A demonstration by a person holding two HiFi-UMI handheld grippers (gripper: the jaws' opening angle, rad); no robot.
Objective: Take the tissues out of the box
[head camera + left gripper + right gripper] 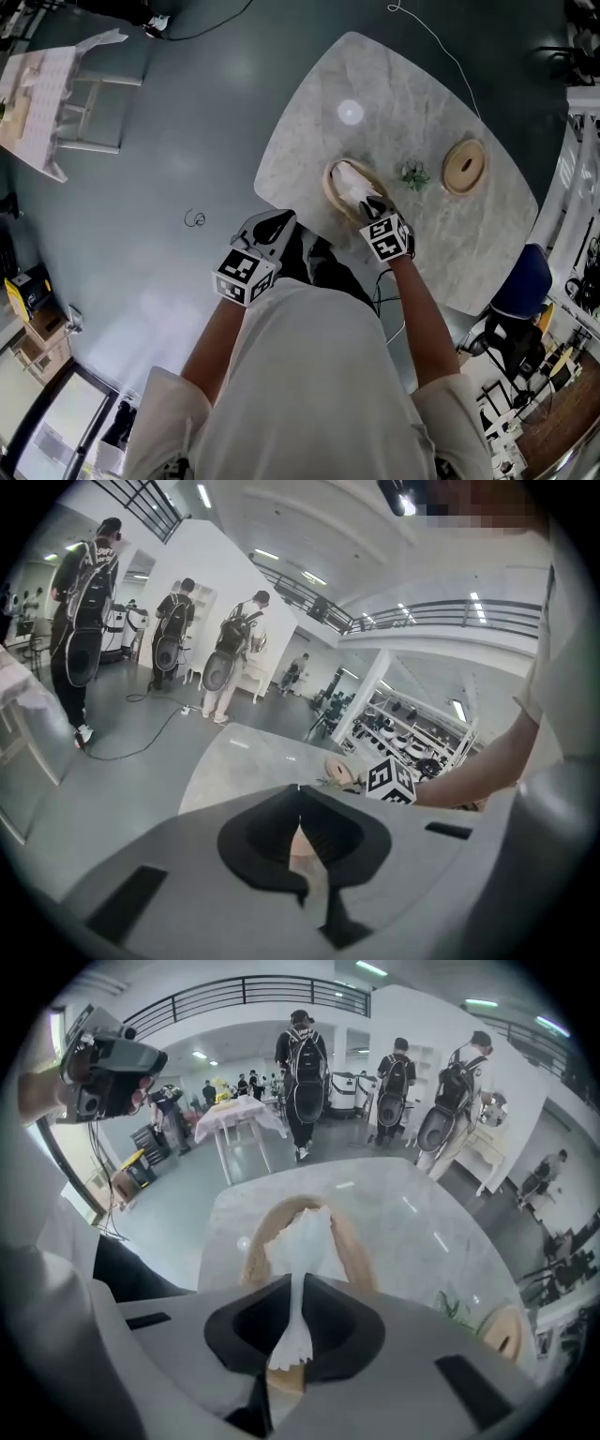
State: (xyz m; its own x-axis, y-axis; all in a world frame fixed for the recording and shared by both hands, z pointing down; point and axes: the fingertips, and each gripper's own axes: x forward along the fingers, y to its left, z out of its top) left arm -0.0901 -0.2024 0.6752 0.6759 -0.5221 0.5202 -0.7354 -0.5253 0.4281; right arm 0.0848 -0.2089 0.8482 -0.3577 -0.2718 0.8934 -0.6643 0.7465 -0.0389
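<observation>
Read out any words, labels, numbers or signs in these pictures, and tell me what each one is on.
No readable text anywhere.
Marker cubes on the left tool and right tool: black-and-white square patterns only, no letters or digits.
Goods on the background shelves: too small and blurred to read.

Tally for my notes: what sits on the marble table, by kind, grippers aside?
Wooden tissue box: 1
Tissue sticking out of the box: 1
Green plant sprig: 1
Round wooden disc: 1
Total: 4
</observation>
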